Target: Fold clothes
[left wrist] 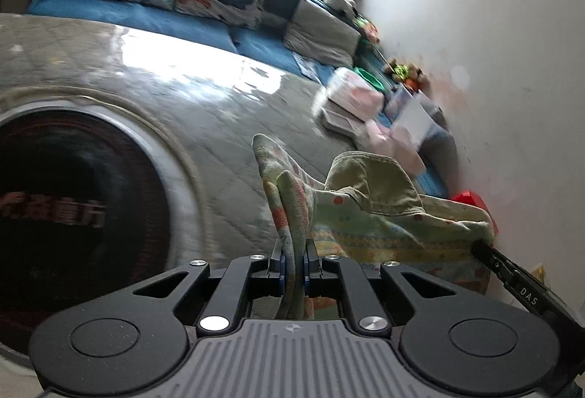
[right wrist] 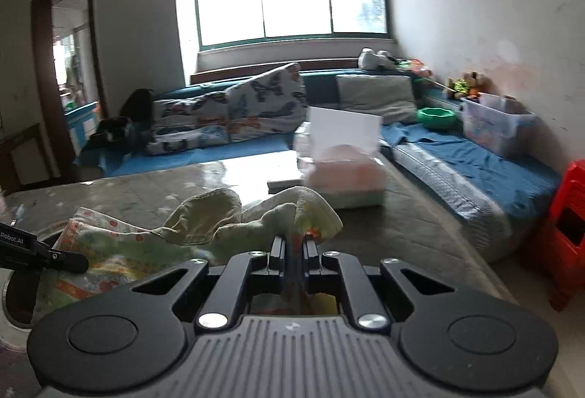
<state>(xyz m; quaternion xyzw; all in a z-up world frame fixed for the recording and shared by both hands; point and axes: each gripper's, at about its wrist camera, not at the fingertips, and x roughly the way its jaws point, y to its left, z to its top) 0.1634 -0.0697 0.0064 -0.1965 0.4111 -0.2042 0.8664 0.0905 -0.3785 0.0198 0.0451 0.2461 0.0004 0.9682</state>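
Note:
A small pale-green patterned garment [left wrist: 369, 211] with orange and red prints hangs between my two grippers above the grey quilted mat [left wrist: 226, 127]. My left gripper [left wrist: 293, 259] is shut on one corner of it, the cloth sticking up between the jaws. My right gripper [right wrist: 293, 248] is shut on the other corner of the garment [right wrist: 204, 218]. The right gripper's tip shows in the left wrist view [left wrist: 482, 248], and the left gripper's tip shows at the left edge of the right wrist view [right wrist: 78, 261]. The cloth sags and bunches between them.
A stack of folded pink and white clothes [right wrist: 343, 178] lies on the mat beyond the garment. Blue cushions, butterfly pillows [right wrist: 256, 109], a clear bin [right wrist: 493, 127] and a red stool [right wrist: 566, 233] line the walls. A dark round opening [left wrist: 73, 211] is at left.

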